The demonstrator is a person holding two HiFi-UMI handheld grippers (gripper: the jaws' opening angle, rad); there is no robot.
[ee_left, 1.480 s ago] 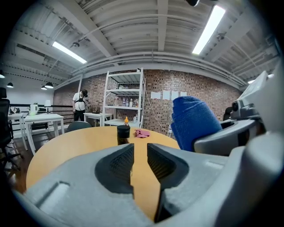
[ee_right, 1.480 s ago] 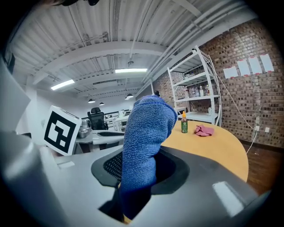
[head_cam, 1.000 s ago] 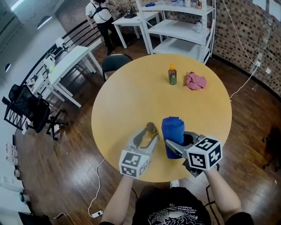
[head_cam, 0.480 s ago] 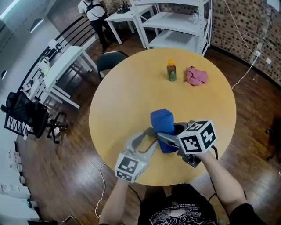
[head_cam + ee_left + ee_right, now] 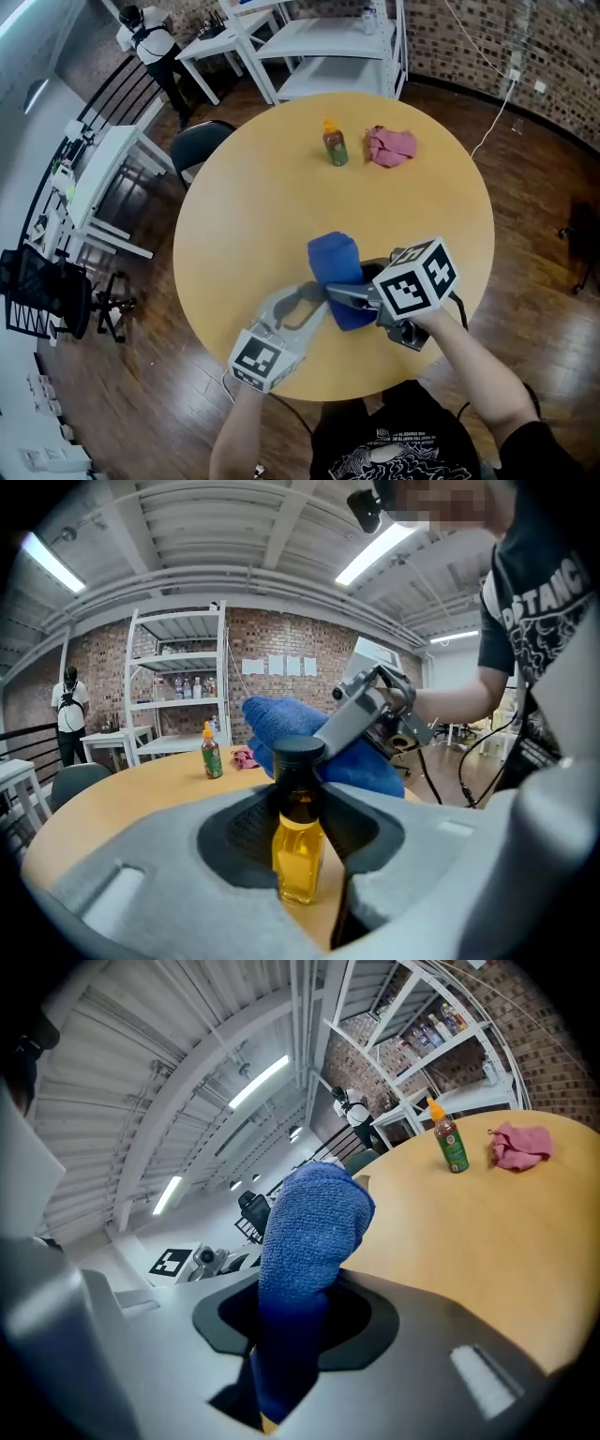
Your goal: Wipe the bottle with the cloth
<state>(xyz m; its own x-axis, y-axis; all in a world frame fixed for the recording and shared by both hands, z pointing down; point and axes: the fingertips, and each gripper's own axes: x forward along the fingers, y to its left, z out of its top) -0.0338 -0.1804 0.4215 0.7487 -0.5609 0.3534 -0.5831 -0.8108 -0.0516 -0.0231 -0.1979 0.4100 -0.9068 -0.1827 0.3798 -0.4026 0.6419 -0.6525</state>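
**Two hand-held grippers bring a blue cloth against a small bottle over a round table**

A person stands at the near edge of a round, light wooden table [image 5: 262, 206] with a gripper in each hand. The left gripper [image 5: 314, 298] pinches a small clear bottle of yellow liquid [image 5: 300, 841] with a black cap, upright between its jaws. Those jaws have just been closing in on it.

The right gripper [image 5: 339, 292] is clamped on a folded blue terry cloth [image 5: 336, 265], which stands up out of its jaws. The cloth sits just behind the bottle's cap and neck. From above, it covers the bottle completely. Whether the two are pressed together cannot be told.

At the far side of the table stands a green bottle with an orange cap [image 5: 334, 145]. Just beside it lies a crumpled pink cloth [image 5: 391, 145]. Beyond the table are a white metal shelf unit [image 5: 319, 47] and a second person [image 5: 155, 42] at a white desk.
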